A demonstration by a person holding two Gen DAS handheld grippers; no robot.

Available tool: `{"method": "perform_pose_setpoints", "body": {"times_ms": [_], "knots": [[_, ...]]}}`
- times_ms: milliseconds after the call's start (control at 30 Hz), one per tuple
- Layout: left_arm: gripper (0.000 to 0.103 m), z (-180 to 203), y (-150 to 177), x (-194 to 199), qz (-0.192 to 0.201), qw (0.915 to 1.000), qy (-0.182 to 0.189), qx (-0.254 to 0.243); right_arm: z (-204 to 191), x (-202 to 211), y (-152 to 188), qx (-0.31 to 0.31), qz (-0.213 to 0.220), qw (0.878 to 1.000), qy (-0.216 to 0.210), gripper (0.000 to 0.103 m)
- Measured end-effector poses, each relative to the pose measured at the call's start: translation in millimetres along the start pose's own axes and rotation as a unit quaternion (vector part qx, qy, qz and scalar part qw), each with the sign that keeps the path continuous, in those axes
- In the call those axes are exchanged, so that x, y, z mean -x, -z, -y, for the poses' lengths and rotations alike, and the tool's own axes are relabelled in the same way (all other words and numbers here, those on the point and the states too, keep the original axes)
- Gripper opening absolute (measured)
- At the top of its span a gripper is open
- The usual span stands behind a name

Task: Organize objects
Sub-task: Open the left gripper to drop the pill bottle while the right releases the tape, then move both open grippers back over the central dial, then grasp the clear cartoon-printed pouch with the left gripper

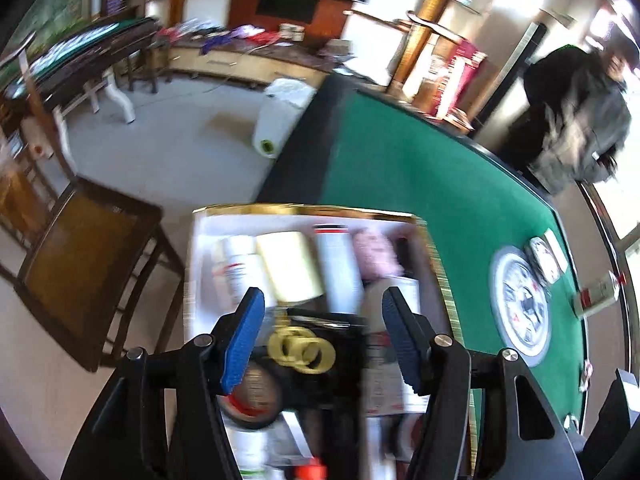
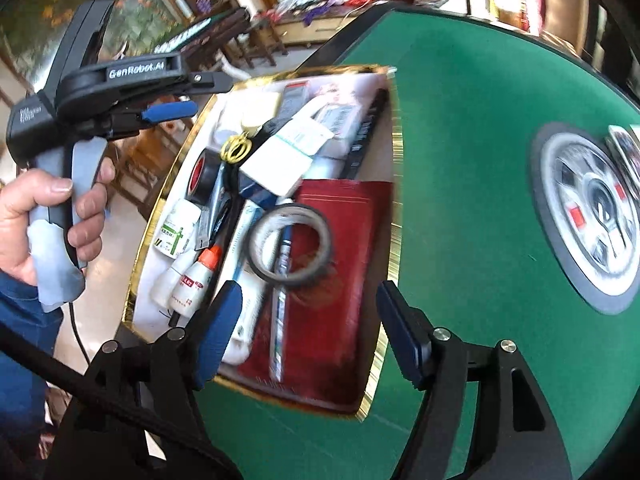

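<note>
A gold-rimmed white box [image 1: 304, 210] [image 2: 396, 216] at the edge of the green table [image 2: 480, 160] is packed with small items. Among them are white bottles [image 1: 240, 268], a cream block [image 1: 290, 266], a gold clip [image 1: 302, 350] [image 2: 237, 148], a black tape roll [image 1: 250, 396] and a red booklet [image 2: 340, 312]. A thin tape ring [image 2: 290, 246] lies on a pen [image 2: 280, 300]. My left gripper [image 1: 322, 320] hovers open over the box's far half, holding nothing. Over the near end, my right gripper [image 2: 308, 332] is open and empty too. A hand [image 2: 52, 216] holds the left gripper [image 2: 196, 94].
A round silver and grey disc [image 1: 520, 304] [image 2: 588, 216] is set into the felt to the right, with small packets [image 1: 596, 296] beyond it. A wooden chair [image 1: 84, 256] and a white bin [image 1: 280, 116] stand left of the table. A person [image 1: 576, 120] is at the far side.
</note>
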State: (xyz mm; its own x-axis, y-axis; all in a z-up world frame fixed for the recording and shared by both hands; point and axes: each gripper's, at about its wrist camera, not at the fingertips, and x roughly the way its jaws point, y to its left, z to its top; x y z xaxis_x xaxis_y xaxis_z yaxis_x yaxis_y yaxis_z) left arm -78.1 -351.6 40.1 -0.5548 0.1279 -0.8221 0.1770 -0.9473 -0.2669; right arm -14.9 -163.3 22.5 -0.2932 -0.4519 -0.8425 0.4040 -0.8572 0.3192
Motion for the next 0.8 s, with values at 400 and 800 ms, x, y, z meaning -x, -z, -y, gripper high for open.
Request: {"method": "perform_pose_setpoints", "body": {"times_ms": [400, 800], "knots": [[0.058, 208, -6, -48, -0.097, 0.9841, 0.127, -0.077, 118, 102, 63, -0.146, 0.078, 0.986, 0.032, 0.073], [0.079, 379, -27, -176, -0.213, 0.9692, 0.122, 0.019, 230, 196, 144, -0.213, 0.114, 0.968, 0.064, 0.073]]}}
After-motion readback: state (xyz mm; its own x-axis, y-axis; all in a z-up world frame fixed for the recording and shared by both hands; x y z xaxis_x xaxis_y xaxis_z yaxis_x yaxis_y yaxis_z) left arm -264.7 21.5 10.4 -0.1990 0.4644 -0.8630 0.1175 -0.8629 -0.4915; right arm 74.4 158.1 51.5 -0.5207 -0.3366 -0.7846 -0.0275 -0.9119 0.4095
